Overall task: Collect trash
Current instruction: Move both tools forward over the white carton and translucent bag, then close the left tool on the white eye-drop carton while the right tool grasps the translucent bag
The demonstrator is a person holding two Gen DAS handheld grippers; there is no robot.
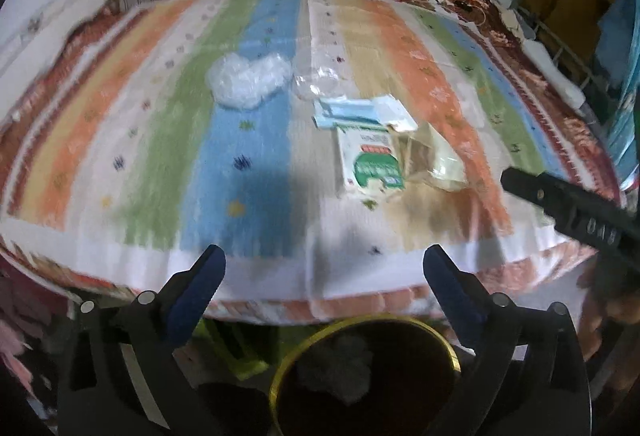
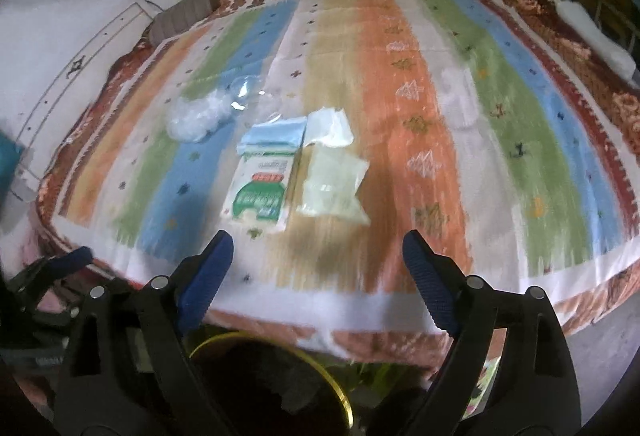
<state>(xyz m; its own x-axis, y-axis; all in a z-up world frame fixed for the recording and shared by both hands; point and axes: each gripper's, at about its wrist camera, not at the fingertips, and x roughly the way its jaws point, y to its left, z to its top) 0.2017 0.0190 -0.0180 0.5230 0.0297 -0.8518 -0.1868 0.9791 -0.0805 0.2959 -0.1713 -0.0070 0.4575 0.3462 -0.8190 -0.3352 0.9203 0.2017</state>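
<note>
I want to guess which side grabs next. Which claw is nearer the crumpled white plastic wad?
Left, probably. The left claw sits open below the white plastic wad, nearly in line with it. From the right claw, also open, the wad lies farther off, up-left.

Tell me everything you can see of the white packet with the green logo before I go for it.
The white packet is a flat, rectangular pouch, apparently paper or plastic, with a green arched logo, a red band and small print too blurred to read. It lies flat on the striped cloth, its far end next to a pale blue wrapper. A clear, yellowish bag lies alongside it. Neither hand-held gripper touches it.
</note>
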